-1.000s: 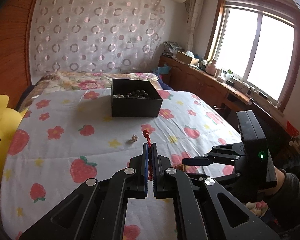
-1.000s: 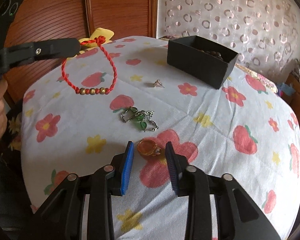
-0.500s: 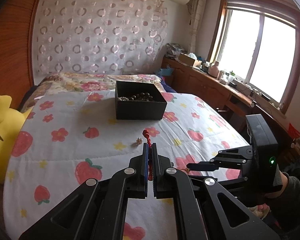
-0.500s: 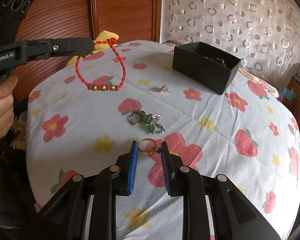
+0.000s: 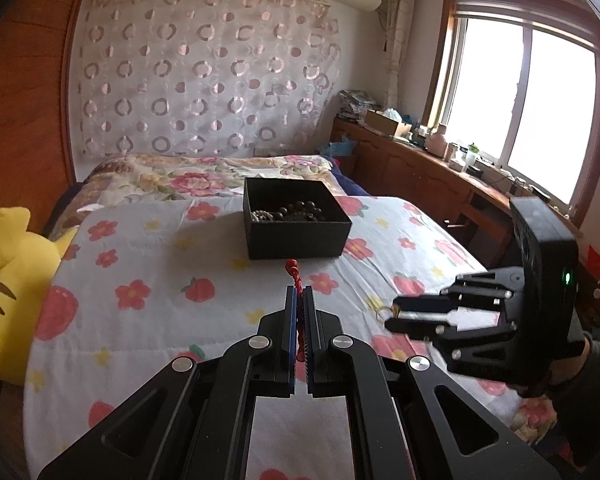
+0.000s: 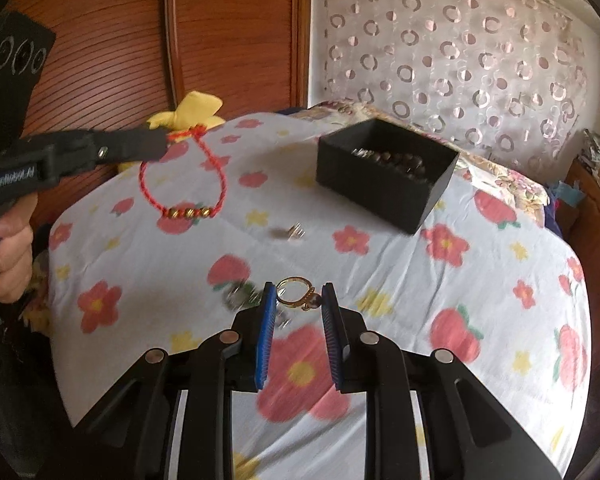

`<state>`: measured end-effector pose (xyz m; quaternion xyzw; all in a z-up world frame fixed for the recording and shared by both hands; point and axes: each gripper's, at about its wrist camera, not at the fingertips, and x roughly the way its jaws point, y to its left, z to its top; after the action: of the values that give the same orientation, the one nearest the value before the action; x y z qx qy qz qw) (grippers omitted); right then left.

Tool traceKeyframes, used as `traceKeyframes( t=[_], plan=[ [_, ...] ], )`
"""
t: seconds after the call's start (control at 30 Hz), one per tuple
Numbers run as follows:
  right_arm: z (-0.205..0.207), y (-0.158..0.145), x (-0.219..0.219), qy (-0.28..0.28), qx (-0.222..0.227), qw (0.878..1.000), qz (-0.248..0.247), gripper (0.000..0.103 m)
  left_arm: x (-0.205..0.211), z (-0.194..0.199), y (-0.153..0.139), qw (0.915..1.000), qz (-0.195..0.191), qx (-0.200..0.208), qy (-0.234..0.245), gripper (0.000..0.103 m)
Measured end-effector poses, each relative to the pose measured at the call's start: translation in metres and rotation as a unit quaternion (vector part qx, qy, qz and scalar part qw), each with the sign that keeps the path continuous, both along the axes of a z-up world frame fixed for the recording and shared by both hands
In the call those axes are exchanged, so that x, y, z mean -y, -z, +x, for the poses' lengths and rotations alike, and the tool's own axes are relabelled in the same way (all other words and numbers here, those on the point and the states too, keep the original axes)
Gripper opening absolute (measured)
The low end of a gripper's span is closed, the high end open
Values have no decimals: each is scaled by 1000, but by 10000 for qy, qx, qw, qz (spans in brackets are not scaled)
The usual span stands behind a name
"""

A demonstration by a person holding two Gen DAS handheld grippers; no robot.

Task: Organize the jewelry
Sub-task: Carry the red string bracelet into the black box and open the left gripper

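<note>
A bed covered by a white sheet printed with flowers and strawberries is seen in both views. A patterned curtain is hung on the wall behind it, and a wooden panel is seen at the head side. A yellow plush toy is laid at the bed's left edge in the left wrist view; only its tip is seen in the right wrist view.

A black box is set on the bed, well ahead of both grippers, and dark beads are seen heaped inside it.

The left gripper is pressed together on a red cord bracelet. In the right wrist view the bracelet is seen hanging as a loop from the gripper tip above the sheet, with gold beads at its lowest point; in the left wrist view only the knotted end is seen poking out between the fingers.

The right gripper is spread, and a gold ring is held loosely between its fingertips; whether both pads are touching it cannot be told. In the left wrist view the ring is barely made out at the gripper tip.

A green and silver piece lying just left of the right gripper is blurred and partly hidden by the finger. A small silver item is lying on the sheet between the ring and the box; its shape is too blurred to name.
</note>
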<state>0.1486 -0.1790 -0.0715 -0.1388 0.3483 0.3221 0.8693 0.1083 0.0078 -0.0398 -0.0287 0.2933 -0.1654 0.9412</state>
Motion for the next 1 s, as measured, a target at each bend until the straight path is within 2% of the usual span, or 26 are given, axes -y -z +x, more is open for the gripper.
traceKeyframes(
  t=[0.2,0.37,0.6,0.8,0.83,0.9,1.0],
  plan=[
    [41,-23,-1,264,275,9992,102,25,0,18,-8,9999,78,61,-23,2],
    [80,-32,-4,443,268,9985,184,25,4,34,-16,9997,211,133,-43,2],
    [126,-21,-12,730,204,9971,-45,25,11,61,-23,9993,329,167,-33,2],
    [146,-11,-13,848,91,9963,-107,26,17,94,-30,9990,425,128,-42,2],
    [147,-11,-13,852,81,9963,-93,29,19,100,-31,9989,439,136,-52,2],
    [148,-12,-10,869,112,9961,-54,41,23,111,-33,9990,441,111,-40,2],
    [145,-15,-6,870,172,9961,-27,43,30,129,-34,9990,433,50,-22,2]
  ],
)
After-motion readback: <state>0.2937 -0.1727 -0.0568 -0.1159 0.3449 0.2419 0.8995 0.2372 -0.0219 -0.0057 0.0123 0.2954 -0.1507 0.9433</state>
